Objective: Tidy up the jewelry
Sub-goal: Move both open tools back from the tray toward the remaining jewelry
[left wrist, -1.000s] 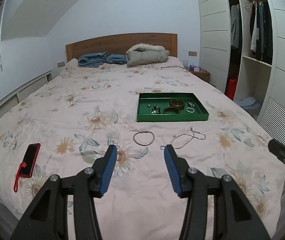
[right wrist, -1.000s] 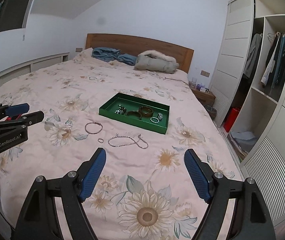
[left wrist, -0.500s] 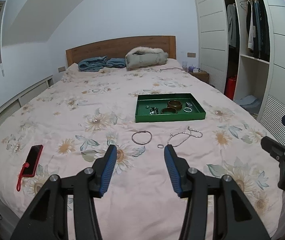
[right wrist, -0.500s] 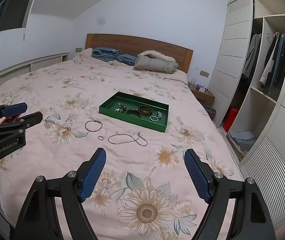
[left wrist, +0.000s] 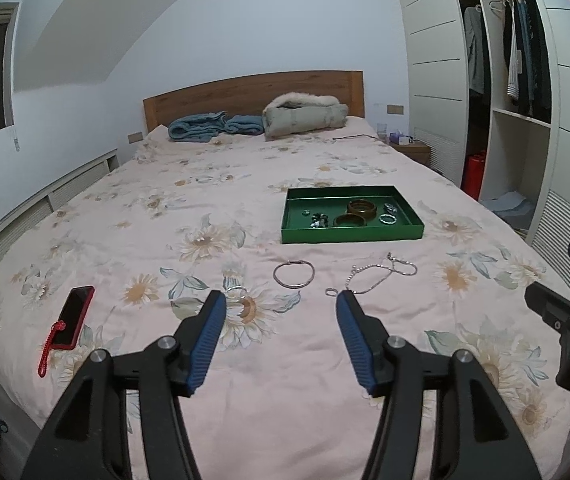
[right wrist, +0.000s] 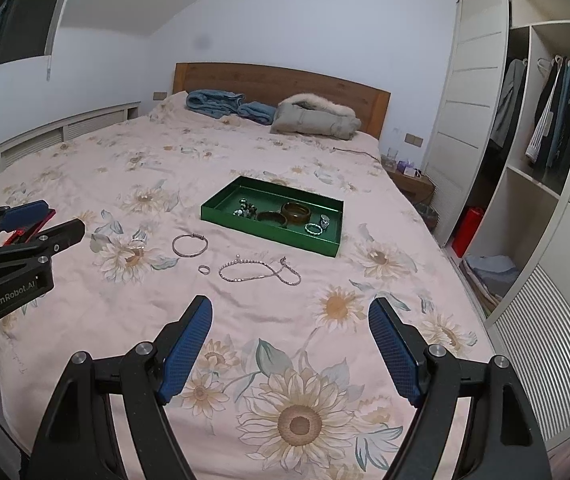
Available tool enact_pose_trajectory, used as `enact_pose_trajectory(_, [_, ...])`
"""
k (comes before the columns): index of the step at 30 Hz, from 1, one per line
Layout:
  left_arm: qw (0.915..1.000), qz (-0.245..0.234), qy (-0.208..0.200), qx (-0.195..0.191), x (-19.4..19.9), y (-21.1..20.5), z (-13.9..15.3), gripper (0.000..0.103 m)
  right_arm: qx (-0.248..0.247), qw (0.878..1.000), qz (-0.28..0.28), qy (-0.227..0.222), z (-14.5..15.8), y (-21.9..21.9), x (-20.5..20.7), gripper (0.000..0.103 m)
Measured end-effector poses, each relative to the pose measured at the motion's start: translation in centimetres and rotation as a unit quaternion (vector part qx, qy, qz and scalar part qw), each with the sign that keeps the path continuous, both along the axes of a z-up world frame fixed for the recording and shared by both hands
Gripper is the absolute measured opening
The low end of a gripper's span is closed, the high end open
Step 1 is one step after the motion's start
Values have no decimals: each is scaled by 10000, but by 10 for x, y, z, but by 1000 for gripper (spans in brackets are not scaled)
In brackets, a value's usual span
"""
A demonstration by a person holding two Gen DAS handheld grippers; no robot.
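— Any writing? Claws?
— "GenRobot.AI" on the left gripper [right wrist: 41, 224]. It and the right gripper [right wrist: 291, 320] gape apart, empty.
— Jewelry?
— Bangle [left wrist: 293, 274], ring [left wrist: 330, 291], chain [left wrist: 381, 273] on the bed [left wrist: 133, 216], near the green tray [left wrist: 351, 233].

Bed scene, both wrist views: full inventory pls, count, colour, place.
tray: 1, green, mid-bed, right of centre
wide bangles: 2, brown, in the tray
bead cluster: 1, dark, in the tray, left part
small silver pieces: about 3, in the tray
thin bangle: 1, silver, on the bedspread in front of the tray
chain: 1, silver, right of the thin bangle
small ring: 1, silver, by the chain's near end
phone: 1, red with red strap, left edge of the bed
blanket: 1, blue, at the headboard
coat: 1, grey, fur-trimmed, at the headboard
wardrobe: 1, white, open, right wall
left gripper: open, empty
right gripper: open, empty
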State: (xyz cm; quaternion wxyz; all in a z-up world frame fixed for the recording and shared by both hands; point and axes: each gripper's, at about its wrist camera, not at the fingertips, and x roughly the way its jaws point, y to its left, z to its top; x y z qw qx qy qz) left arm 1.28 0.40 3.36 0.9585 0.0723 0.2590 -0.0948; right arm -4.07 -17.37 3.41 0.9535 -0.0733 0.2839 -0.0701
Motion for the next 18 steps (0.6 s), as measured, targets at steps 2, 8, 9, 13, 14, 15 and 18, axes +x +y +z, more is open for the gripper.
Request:
enact_pose_trajectory(2, [10000,37,-2,44,1,-1,-2,56,41,10000,-9,24,-2,-2,2,80])
enact_pose_trajectory(8, [9998,98,18,172,5,-2,-9,56,147,9998,-46,91,-8,-8,10,80])
enact_pose_trajectory(9, [9998,100,27,186,6,-2,-9,56,161,9998,-48,98,-9,-9,11,80])
enact_pose_trajectory(13, [9997,117,76,218,11,0,-13,56,229,9997,-40,99,-11,-11,15,80])
enact_pose_trajectory(14, [9996,124,83,231,12,0,-14,56,246,9996,-40,97,-12,-12,17,80])
enact_pose_trajectory(15, [9996,129,91,248,14,0,-15,57,259,9996,-37,104,-14,-13,18,80])
enact_pose_trajectory(18, [9994,147,148,264,19,1,-20,57,298,9995,-21,135,-17,-15,23,80])
